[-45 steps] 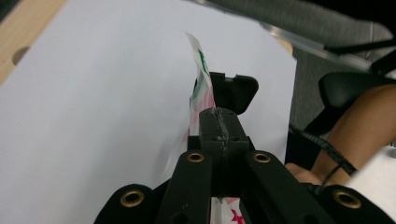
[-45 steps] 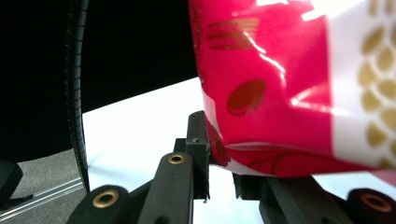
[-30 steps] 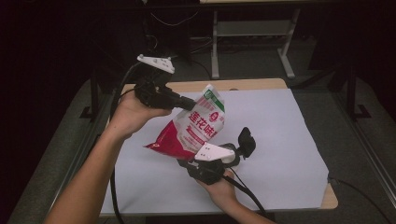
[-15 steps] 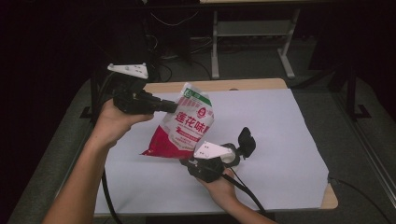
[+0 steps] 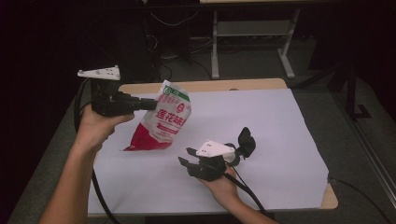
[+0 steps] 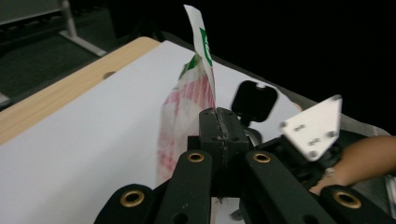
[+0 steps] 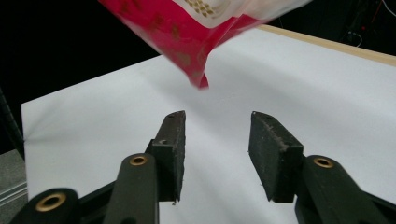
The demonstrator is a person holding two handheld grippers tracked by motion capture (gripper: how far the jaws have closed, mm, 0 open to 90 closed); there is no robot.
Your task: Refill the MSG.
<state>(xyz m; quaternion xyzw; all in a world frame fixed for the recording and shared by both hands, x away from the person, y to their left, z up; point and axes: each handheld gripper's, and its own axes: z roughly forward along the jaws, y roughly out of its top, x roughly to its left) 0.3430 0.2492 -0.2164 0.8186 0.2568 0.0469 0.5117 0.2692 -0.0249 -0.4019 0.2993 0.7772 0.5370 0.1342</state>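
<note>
Left gripper (image 5: 148, 103) is sitting level above the left part of the worktop (image 5: 280, 84), its body wrapped by the left hand (image 5: 95, 128), forearm running up from the bottom left corner of the high view. Its fingers (image 6: 219, 133) are pressing fully together on the top edge of the pouch (image 5: 161, 122); in the left gripper view the two black pads are meeting on the thin white-and-green seal strip.

The pouch, red at the bottom, white with a green band at the top, is hanging tilted from that grip. Its top is leaning toward the far side of the worktop, and its red lower corner is pointing down toward the near left. It is over the white sheet (image 5: 261, 121) that is covering the worktop; whether the lowest corner is touching the sheet I cannot tell.

Right gripper (image 5: 187, 163) is lying low over the near middle of the sheet, held by the right hand (image 5: 224, 184), forearm entering from the bottom edge. It is pointing left, toward the pouch. Its fingers (image 7: 170, 140) are standing partly apart and have just been opening; nothing is between them. In the right gripper view the red corner of the pouch is hanging above and beyond the gap, clear of both pads.

The grey plate (image 5: 99, 73) of the left gripper is riding above the hand.
</note>
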